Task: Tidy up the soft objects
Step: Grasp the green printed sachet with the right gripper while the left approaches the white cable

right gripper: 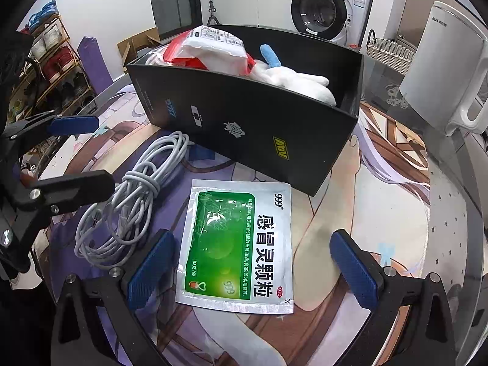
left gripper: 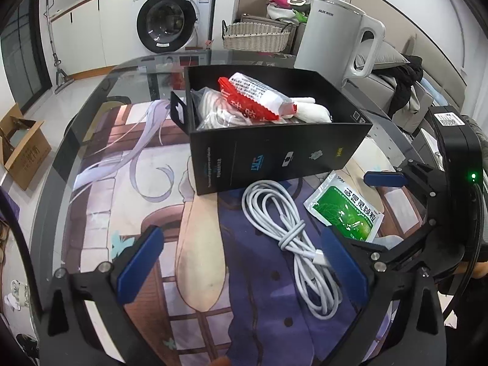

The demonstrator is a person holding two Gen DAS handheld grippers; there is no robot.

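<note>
A black box (left gripper: 274, 152) (right gripper: 244, 122) stands on the printed mat, holding a red-and-white packet (left gripper: 259, 94) (right gripper: 210, 48), a white plush toy (left gripper: 311, 111) (right gripper: 299, 82) and a bagged white item. In front of it lie a coiled white cable (left gripper: 292, 238) (right gripper: 131, 201) and a green-and-silver sachet (left gripper: 347, 210) (right gripper: 238, 244). My left gripper (left gripper: 241, 265) is open, hovering over the cable. My right gripper (right gripper: 256, 271) (left gripper: 360, 207) is open, with the sachet between its fingers, lying flat on the mat.
A white kettle (left gripper: 332, 33) (right gripper: 445, 70) stands behind the box on the round glass table (left gripper: 91, 97). Beyond are a washing machine (left gripper: 170, 12), a wicker basket (left gripper: 256, 36), a cardboard box (left gripper: 21, 149) on the floor and shelves (right gripper: 52, 70).
</note>
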